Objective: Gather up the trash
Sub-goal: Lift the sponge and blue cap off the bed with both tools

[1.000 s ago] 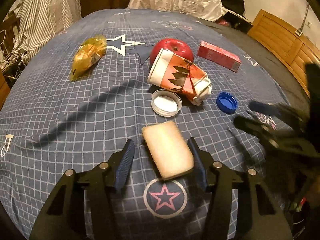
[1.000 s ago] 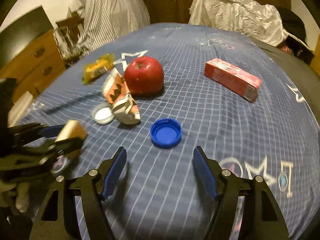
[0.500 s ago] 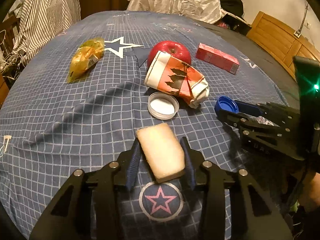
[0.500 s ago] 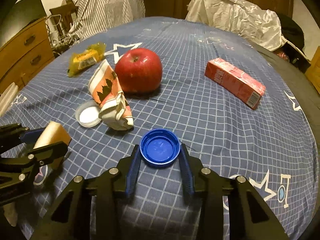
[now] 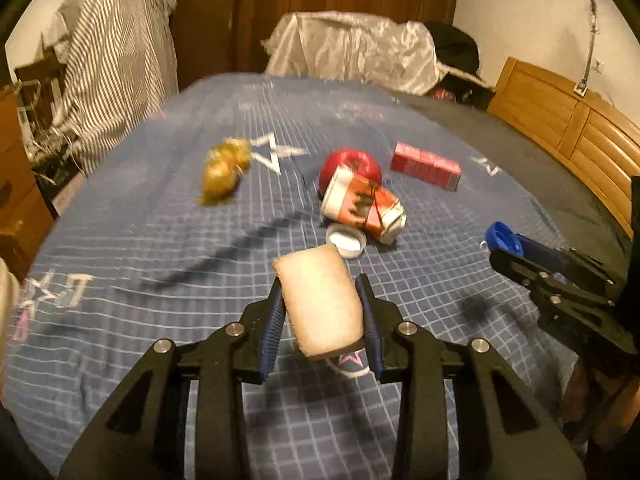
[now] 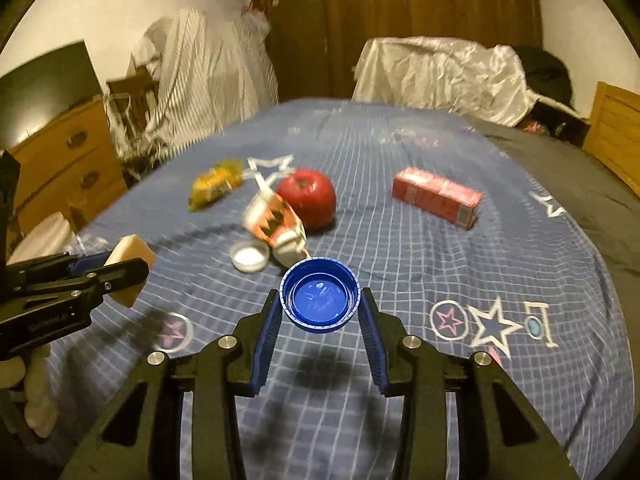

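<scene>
Above the blue checked bedspread, both grippers now ride higher than half a second ago, when their loads sat on the cloth; the bedding below shows motion blur. At 6 o'clock in the left wrist view, the left gripper has its jaws pinching a pale sponge block, a tan rectangular slab with a rough, porous top, lifted clear of the star badge it lay over before. At 3 o'clock in the same view, the right gripper carries the blue bottle cap off the surface. In the right wrist view the jaws are clamped on that cap, open side up, its ribbed rim and glossy inside showing, with its shadow on the bedspread underneath.

Lying where they were, from left to right: the yellow wrapper at 10 o'clock, the white lid, the crushed orange paper cup touching the red apple near centre, and the red carton at 2 o'clock.
</scene>
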Demonstrator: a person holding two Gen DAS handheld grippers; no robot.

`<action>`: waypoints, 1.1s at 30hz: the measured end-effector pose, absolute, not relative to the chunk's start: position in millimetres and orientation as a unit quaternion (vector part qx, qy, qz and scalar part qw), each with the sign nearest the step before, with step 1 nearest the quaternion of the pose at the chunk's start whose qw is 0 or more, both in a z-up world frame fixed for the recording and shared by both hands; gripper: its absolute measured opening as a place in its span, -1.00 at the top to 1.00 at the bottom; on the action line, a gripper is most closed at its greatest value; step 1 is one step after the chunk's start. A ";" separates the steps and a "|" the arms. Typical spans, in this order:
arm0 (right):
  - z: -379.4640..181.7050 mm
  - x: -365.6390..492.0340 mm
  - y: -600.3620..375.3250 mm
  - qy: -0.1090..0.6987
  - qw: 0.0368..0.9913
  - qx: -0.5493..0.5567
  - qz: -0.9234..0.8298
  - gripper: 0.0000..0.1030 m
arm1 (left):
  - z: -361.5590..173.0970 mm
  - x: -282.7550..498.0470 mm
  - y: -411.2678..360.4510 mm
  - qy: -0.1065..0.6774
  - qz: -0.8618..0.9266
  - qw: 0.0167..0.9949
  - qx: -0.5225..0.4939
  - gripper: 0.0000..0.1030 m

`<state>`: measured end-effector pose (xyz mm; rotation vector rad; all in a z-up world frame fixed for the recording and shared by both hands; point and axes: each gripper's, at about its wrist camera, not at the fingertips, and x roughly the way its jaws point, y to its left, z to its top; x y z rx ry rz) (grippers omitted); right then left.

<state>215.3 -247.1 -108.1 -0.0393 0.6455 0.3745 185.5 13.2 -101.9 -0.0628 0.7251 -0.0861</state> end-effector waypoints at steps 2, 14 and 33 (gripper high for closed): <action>-92.6 197.1 -249.2 0.290 0.941 -0.016 0.176 0.21 | -91.0 172.2 12.9 0.335 -0.041 0.941 -0.027 0.35; -19.2 108.5 -269.9 0.178 0.975 -0.001 0.135 0.21 | -29.6 111.8 -10.7 0.224 -0.050 0.973 -0.003 0.35; 12.2 91.9 -238.8 0.164 0.973 -0.015 0.160 0.21 | -5.4 100.4 4.7 0.201 -0.040 0.979 -0.008 0.35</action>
